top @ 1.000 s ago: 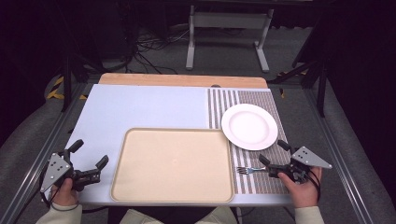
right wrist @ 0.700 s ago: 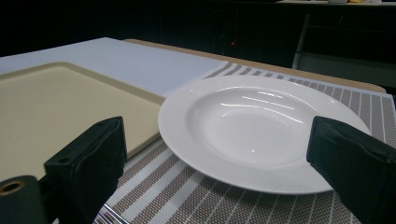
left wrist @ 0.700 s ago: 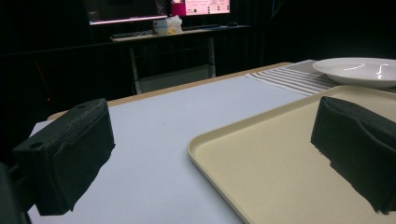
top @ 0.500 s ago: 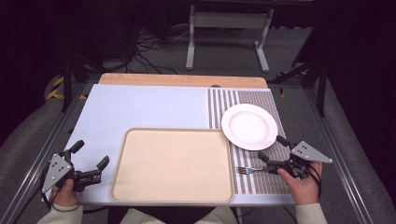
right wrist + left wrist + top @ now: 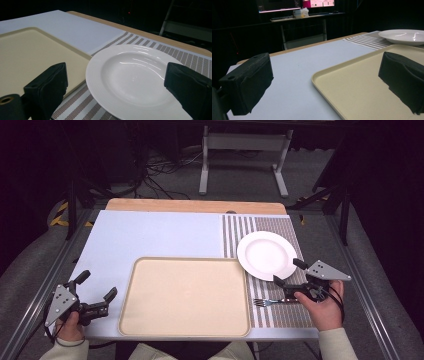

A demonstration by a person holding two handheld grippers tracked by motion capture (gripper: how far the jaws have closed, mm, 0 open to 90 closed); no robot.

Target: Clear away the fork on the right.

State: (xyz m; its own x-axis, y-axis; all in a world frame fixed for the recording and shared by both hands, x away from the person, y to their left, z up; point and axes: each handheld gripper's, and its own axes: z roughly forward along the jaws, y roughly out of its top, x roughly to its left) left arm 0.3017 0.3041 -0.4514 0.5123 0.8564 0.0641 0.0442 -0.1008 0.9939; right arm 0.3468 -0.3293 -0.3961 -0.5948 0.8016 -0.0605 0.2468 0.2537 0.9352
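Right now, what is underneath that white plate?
The white plate sits on a striped placemat, its left rim close to the beige tray. The mat's stripes show all around it; whatever lies directly beneath the plate is covered. The right gripper is open beside it.

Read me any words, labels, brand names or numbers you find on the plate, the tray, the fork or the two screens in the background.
No readable text.
Plate, tray, fork: no markings seen.
Screens: lit, content too blurred to read.
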